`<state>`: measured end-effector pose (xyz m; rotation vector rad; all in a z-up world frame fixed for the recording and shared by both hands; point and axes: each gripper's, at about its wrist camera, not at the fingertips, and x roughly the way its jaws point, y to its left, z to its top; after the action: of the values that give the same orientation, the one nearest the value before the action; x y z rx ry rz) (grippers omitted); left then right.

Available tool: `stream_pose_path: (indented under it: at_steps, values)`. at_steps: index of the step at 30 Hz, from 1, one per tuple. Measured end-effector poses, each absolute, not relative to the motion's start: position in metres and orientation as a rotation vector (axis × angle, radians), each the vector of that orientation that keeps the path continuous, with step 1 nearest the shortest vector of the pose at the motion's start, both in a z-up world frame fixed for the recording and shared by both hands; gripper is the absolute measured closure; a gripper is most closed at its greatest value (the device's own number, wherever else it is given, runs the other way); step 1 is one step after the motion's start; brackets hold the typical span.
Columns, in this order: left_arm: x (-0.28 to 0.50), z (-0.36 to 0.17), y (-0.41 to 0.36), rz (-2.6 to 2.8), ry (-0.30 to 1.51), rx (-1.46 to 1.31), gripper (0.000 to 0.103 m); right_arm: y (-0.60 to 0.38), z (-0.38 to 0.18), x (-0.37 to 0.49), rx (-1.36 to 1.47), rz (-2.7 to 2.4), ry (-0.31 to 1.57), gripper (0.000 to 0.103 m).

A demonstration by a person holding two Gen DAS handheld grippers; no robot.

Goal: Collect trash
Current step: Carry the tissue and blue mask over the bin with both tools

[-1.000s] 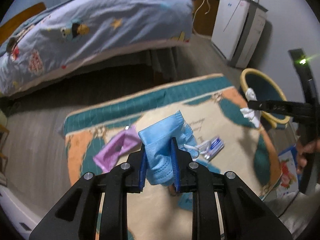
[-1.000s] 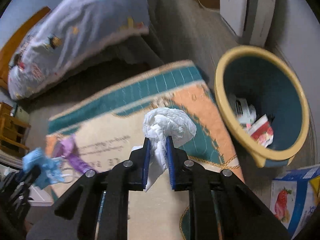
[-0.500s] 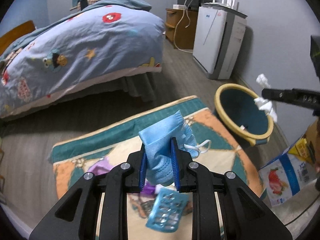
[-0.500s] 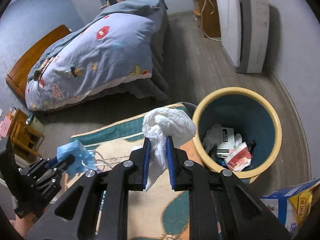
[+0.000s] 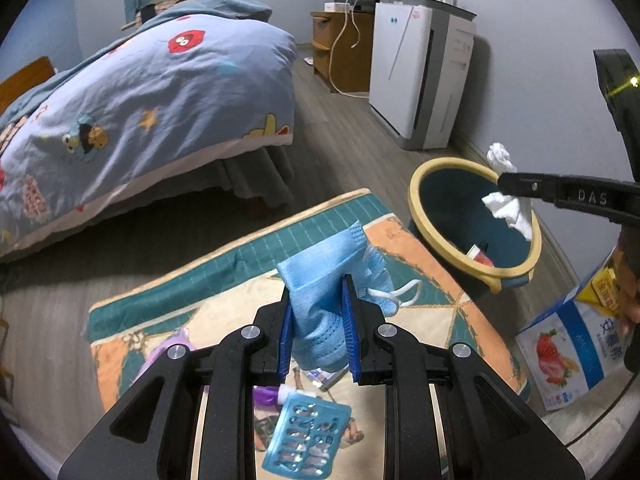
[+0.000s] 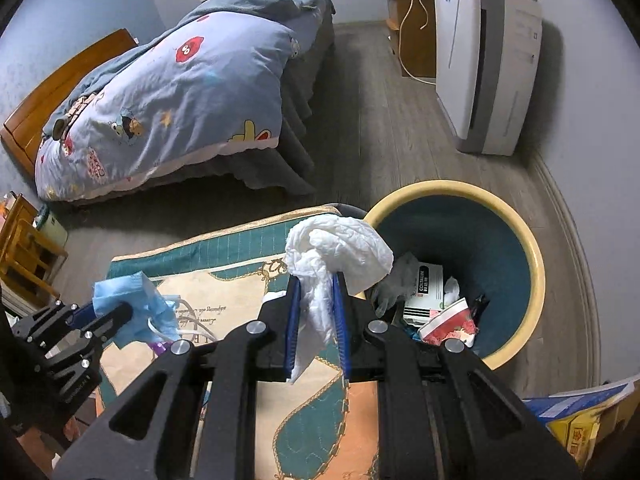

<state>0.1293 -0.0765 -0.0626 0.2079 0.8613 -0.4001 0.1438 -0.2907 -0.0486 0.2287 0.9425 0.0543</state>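
Trash: mask (image 5: 320, 312) + tissue (image 6: 336, 256), both in the air, centre frame of own cams.
L gripper (image 5: 317, 334): pinching mask mid-fold; ear loop dangles right.
R gripper (image 6: 316, 326): pinching tissue wad at its waist, by bin (image 6: 532, 256) rim.
Handling: both light, soft, squashy; not fragile. May cling to pads on release.
Left on rug (image 5: 448, 280): blister pack (image 5: 306, 438), lower centre; stiffer, grab by edge.

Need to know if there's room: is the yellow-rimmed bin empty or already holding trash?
Holding trash: the bin shows a box, a cup and wrappers at its bottom.
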Motion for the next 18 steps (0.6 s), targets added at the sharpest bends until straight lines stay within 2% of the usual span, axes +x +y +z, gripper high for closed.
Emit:
stream_pose_path:
  at_steps: [18]
  values:
    - [0.137,-0.064,-0.129,-0.459,0.836,0.213,0.08,-0.339,-0.063,0.147,0.269,-0.027,0.954,0.087]
